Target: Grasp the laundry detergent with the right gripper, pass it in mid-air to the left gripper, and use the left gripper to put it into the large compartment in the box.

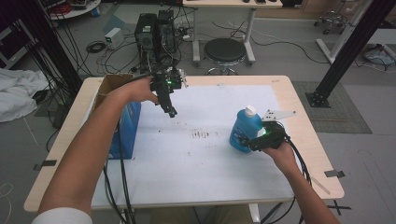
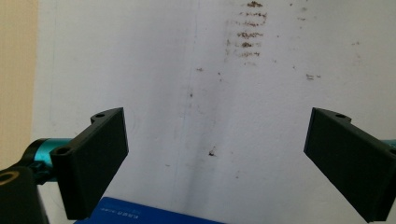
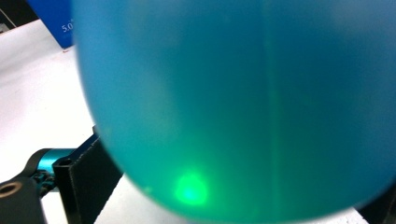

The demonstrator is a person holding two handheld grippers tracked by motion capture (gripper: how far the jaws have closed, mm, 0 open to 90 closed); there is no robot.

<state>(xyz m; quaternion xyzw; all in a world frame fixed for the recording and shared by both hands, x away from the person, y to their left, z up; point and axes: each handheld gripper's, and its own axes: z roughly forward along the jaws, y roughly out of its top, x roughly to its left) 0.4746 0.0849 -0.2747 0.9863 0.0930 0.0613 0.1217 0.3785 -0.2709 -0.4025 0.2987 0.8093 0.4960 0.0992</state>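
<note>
- A white sheet (image 1: 196, 154) covers most of the table (image 1: 308, 140); a patch of brown marks (image 1: 201, 135) sits near its middle, between the two grippers.
- A blue box (image 1: 126, 135) stands at the table's left edge, partly behind the left forearm; in the left gripper view its top edge (image 2: 154, 213) shows just under the jaws.
- On the floor beyond: a round stool (image 1: 225, 50), computer towers (image 1: 154, 32) and loose cables.
- The left gripper (image 1: 171, 111) hangs above the sheet's far left part, pointing down, jaws spread wide with nothing between them, well apart from the bottle.
- The bottle (image 1: 243, 130), blue with a white cap, stands upright on the sheet's right side.
- The right gripper (image 1: 243, 141) comes in from the right and clasps the bottle low on its body; in the right gripper view the blue body (image 3: 233, 102) sits against the left jaw.
</note>
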